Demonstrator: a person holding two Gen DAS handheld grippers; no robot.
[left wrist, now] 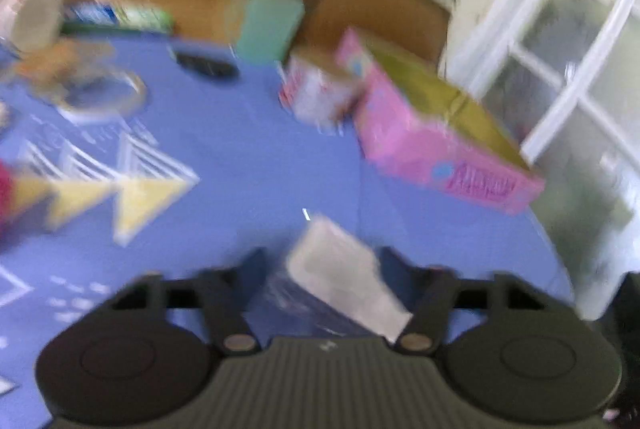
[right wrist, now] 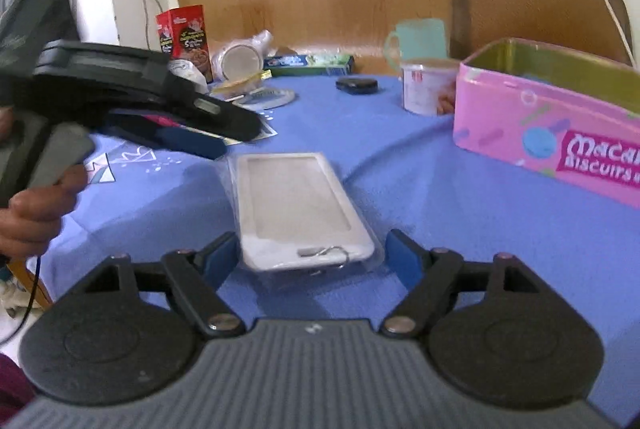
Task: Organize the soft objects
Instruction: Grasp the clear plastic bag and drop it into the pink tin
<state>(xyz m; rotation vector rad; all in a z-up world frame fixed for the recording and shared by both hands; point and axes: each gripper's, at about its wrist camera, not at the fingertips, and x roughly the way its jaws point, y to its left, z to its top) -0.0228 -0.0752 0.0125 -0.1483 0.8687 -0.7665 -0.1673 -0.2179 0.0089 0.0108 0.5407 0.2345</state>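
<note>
A white soft phone case in a clear plastic sleeve [right wrist: 302, 213] lies flat on the blue tablecloth [right wrist: 440, 213]. My right gripper [right wrist: 314, 259] is open, its blue fingers on either side of the case's near end, not touching it. The left wrist view is blurred; there the case [left wrist: 344, 273] shows tilted between the fingers of my left gripper [left wrist: 322, 263], which stands open around it. My left gripper also shows in the right wrist view [right wrist: 208, 137], above the table just left of the case's far end.
An open pink biscuit tin [right wrist: 552, 133] stands to the right. A white cup [right wrist: 426, 87], a teal mug [right wrist: 420, 39], a black disc [right wrist: 356, 85], a toothpaste box [right wrist: 310, 63], a red carton [right wrist: 186, 37] and a toppled jar [right wrist: 240, 59] sit at the back.
</note>
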